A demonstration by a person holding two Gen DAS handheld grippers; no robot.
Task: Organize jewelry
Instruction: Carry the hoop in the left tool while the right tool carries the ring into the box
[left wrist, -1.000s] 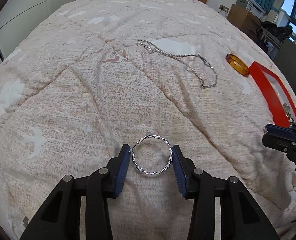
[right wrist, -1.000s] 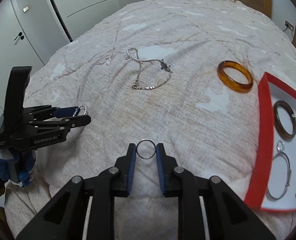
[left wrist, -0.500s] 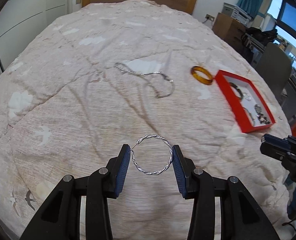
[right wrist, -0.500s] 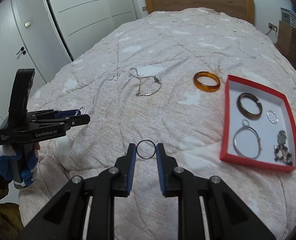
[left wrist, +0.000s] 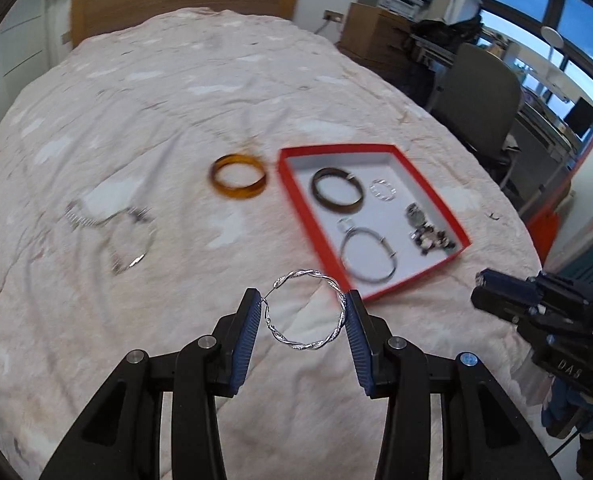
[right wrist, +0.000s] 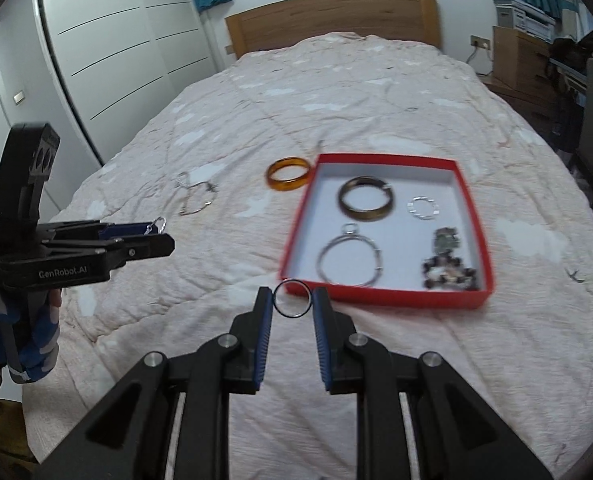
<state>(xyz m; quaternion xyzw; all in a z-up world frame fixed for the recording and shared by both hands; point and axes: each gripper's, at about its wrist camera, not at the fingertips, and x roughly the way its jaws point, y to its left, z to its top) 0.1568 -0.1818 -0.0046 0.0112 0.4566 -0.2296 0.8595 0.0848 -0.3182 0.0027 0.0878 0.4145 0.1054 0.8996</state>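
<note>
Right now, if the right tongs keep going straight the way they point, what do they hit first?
Probably the near wall of the red tray, just ahead of the right tongs and the thin dark ring they hold. Their height above the quilt is unclear, so they might pass over it.

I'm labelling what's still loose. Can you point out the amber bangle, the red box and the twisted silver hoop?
amber bangle point(right wrist: 288, 173): right wrist view, its front band.
red box point(right wrist: 384, 295): right wrist view, its near wall.
twisted silver hoop point(left wrist: 306, 346): left wrist view, its lower arc.

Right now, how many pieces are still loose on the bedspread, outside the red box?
2: the amber bangle just left of the red box, and the silver chain farther left. More could be hidden outside the views.
</note>
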